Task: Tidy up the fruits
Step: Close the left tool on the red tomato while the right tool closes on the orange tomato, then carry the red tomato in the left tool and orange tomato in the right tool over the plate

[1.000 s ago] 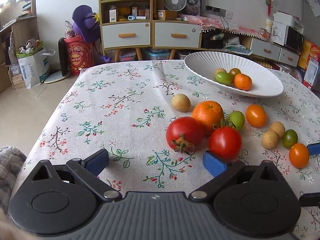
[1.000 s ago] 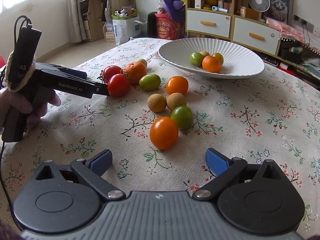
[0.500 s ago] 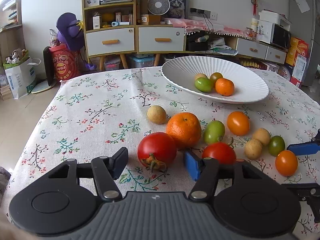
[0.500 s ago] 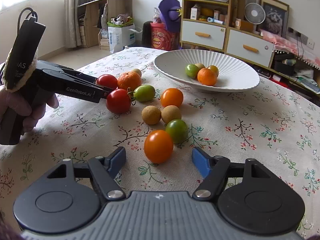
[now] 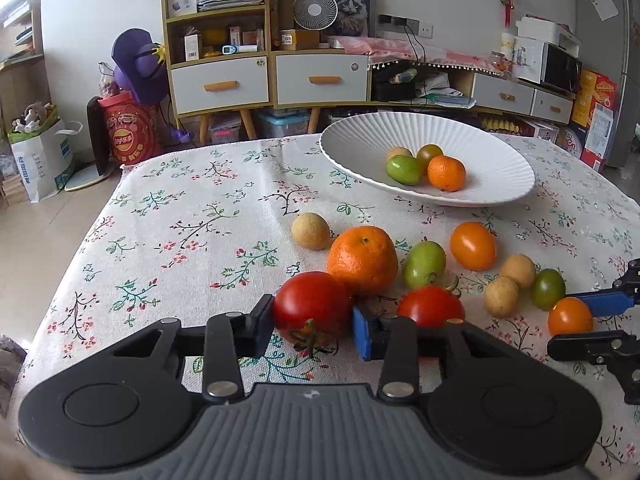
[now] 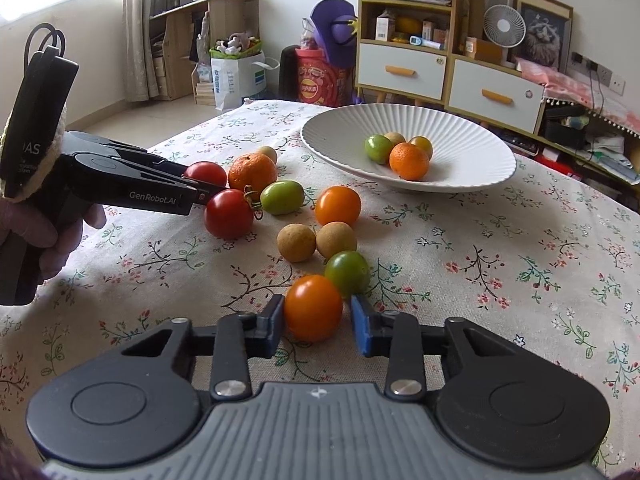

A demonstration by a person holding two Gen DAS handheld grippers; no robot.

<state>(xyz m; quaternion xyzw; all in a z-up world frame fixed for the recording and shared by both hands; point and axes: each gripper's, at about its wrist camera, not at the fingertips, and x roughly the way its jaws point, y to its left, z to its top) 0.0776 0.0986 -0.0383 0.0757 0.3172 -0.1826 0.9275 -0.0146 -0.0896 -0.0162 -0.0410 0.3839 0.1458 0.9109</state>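
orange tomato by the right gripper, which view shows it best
The right wrist view: the orange tomato sits whole and close between the right gripper fingers. The left wrist view shows it small at the right edge, between that gripper's fingers.

A dish (image 5: 496, 196) is set on the far right of the table (image 5: 180, 232), with four fruits (image 5: 426, 164) held in it; nearer, loose fruits (image 6: 316, 236) are spread in a cluster on the cloth; a cabinet (image 5: 264, 76) is seen behind the table.
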